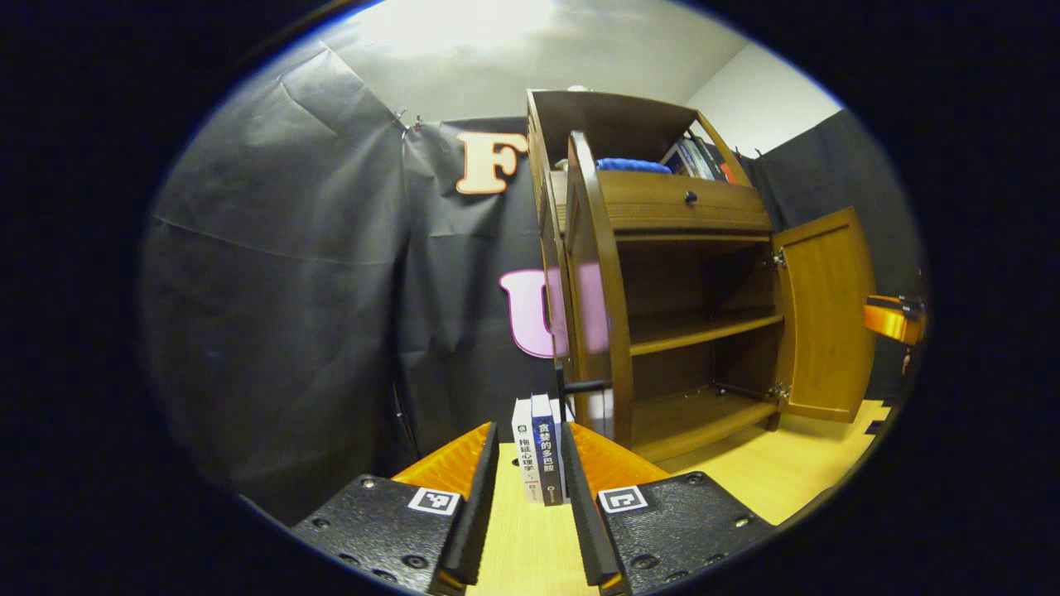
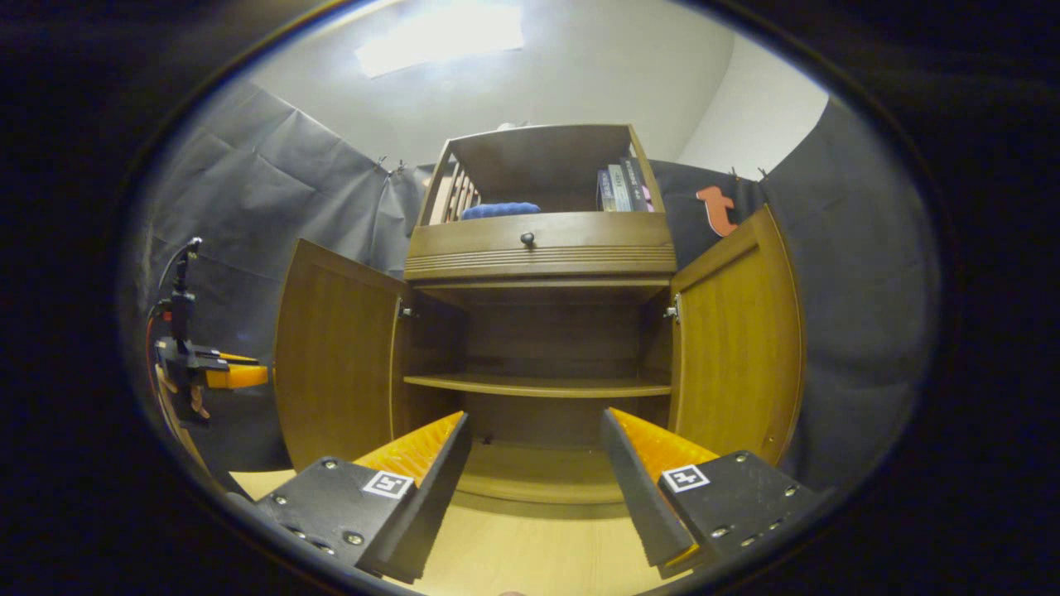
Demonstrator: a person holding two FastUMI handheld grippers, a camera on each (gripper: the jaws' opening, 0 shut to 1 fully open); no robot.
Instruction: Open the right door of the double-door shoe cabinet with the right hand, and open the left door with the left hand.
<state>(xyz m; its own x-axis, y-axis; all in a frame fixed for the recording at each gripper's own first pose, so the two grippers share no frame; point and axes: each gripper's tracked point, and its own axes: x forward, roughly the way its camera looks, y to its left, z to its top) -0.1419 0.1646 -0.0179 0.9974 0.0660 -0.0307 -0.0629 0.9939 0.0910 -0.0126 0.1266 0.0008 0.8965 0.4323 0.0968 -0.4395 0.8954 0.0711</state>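
One shoe cabinet [image 2: 538, 248] stands at the far wall with two doors, the left door [image 2: 335, 356] and right door [image 2: 737, 339], both swung wide. Inside are two shelves; above, one drawer and an open top. The right gripper [image 2: 537, 447] faces the opening, jaws wide, holding nothing. The left gripper [image 1: 530, 463], jaws narrower and empty, sits left of the cabinet, pointing past its side. Two books [image 1: 537, 451] stand beyond it, their lower ends hidden.

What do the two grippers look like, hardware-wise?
Left gripper and right gripper: each has black bolted plates bearing a square black-and-white marker tag and two ribbed wedge-shaped fingers. Seen from the right gripper view, the left gripper's body carries thin cables.
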